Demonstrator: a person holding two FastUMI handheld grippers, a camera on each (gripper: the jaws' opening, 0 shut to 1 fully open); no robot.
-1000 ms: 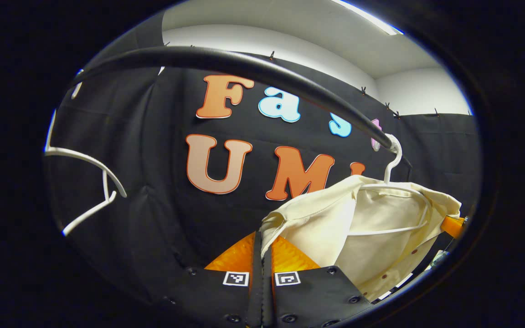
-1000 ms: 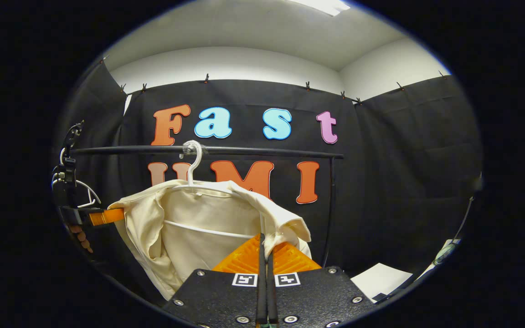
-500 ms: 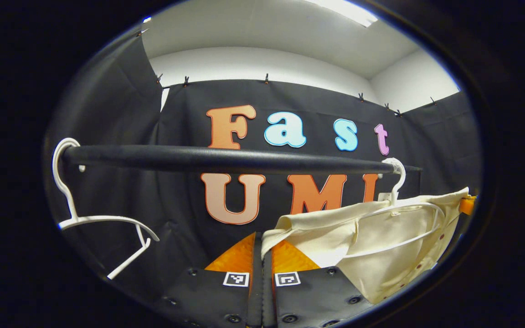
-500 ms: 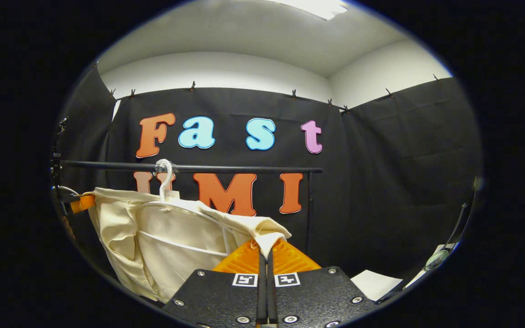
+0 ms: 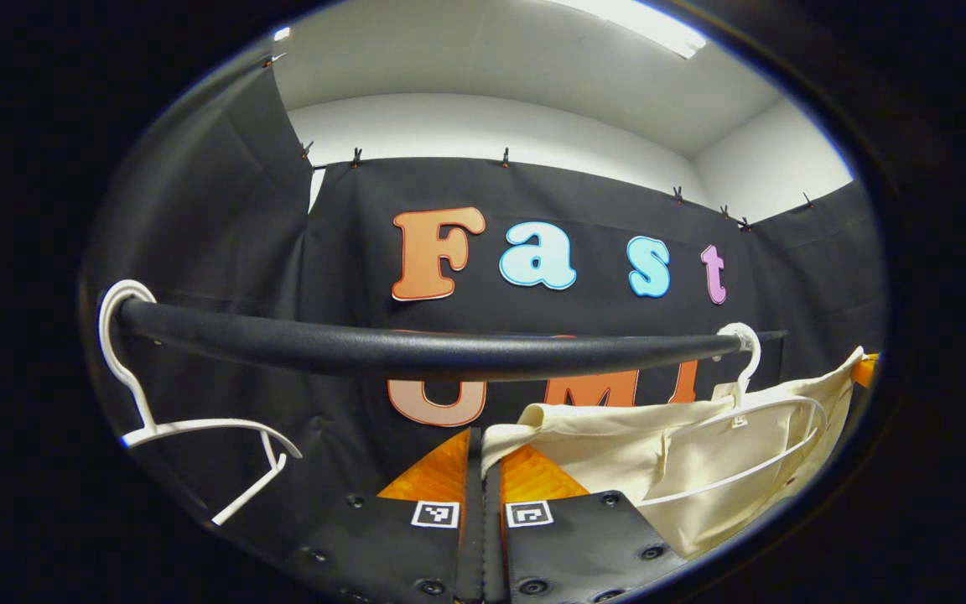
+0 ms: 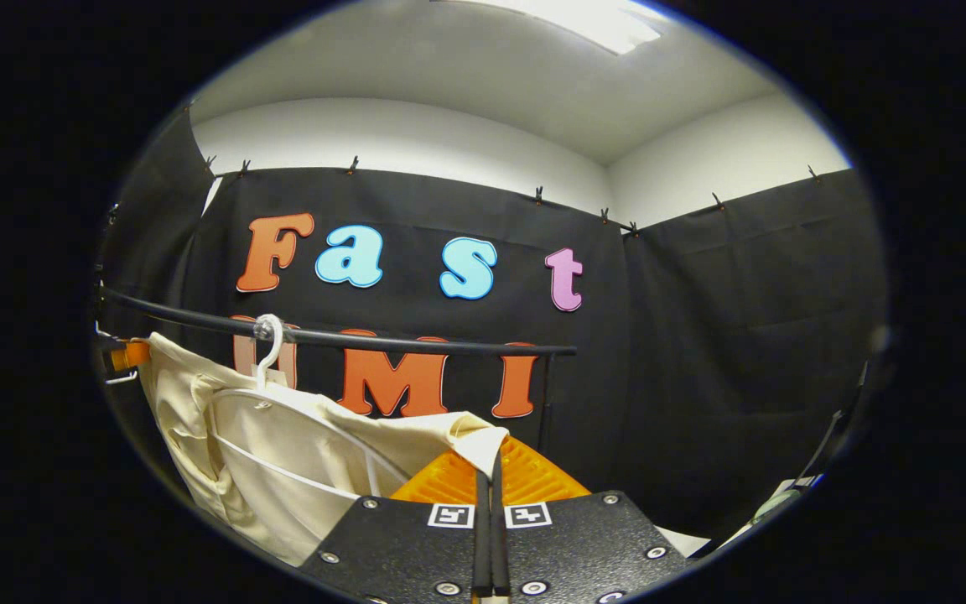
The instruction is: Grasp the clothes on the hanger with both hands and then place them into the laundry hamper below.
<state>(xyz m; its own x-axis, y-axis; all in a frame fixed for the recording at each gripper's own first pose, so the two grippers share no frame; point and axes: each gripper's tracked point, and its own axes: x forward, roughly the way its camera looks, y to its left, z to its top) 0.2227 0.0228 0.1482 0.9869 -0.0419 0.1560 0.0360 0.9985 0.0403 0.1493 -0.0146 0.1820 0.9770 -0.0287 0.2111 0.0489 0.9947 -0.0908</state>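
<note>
A cream shirt [image 5: 701,453] hangs on a white hanger [image 5: 747,394] from the black rail [image 5: 416,352]. In the left gripper view my left gripper [image 5: 483,436] is shut on the shirt's near shoulder edge, just below the rail. The other gripper [image 5: 864,369] holds the far edge at the right. In the right gripper view my right gripper [image 6: 490,461] is shut on a fold of the shirt [image 6: 282,445]. The shirt stretches leftward past the hanger hook [image 6: 269,335] to the left gripper [image 6: 127,354]. The cloth is pulled taut between the two grippers.
An empty white hanger [image 5: 198,428] hangs at the rail's left end. The rail [image 6: 366,340] ends at a vertical post [image 6: 546,394]. A white sheet [image 6: 676,541] lies low at the right. Black cloth walls close the booth behind and at both sides.
Both grippers rose and spread with the shirt held. The cloth now stretches flatter and wider, its shoulders pulled away from the hanger. The rail sits lower in both views.
</note>
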